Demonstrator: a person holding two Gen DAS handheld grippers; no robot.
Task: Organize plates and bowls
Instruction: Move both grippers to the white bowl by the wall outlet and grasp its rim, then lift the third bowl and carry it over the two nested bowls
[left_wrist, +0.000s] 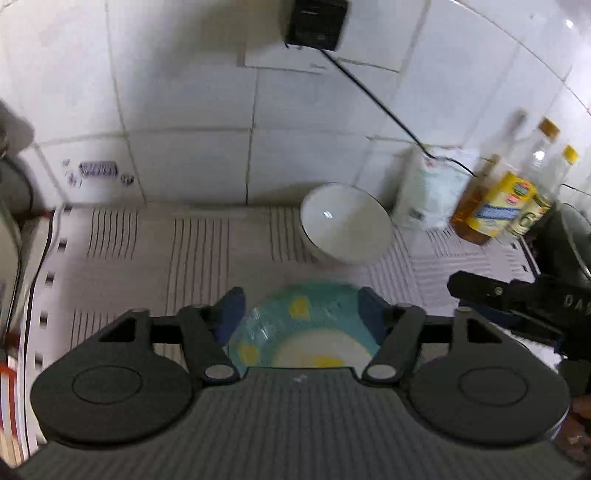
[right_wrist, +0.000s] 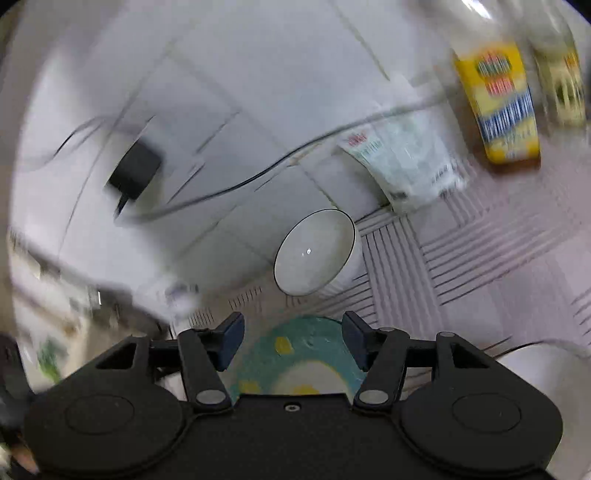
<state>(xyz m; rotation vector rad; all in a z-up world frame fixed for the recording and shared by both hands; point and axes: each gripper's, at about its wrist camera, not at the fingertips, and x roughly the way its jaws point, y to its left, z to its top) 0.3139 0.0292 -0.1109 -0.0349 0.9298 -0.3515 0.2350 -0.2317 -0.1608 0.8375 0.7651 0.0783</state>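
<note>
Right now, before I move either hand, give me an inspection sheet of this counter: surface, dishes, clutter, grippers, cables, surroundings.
Surface: pale ribbed mat covering the counter.
Job's things: teal plate with yellow spots lying flat on the mat; white bowl with a dark rim beyond it, tipped, near the wall; part of another white dish at the right.
Clutter: white packet leaning at the wall; oil bottles with yellow labels beside it.
Grippers: left gripper open, plate below the gap, nothing gripped; right gripper open, likewise over the plate.
Cables: black cable running from the wall plug down behind the packet.
Surroundings: white tiled wall; views blurred.
</note>
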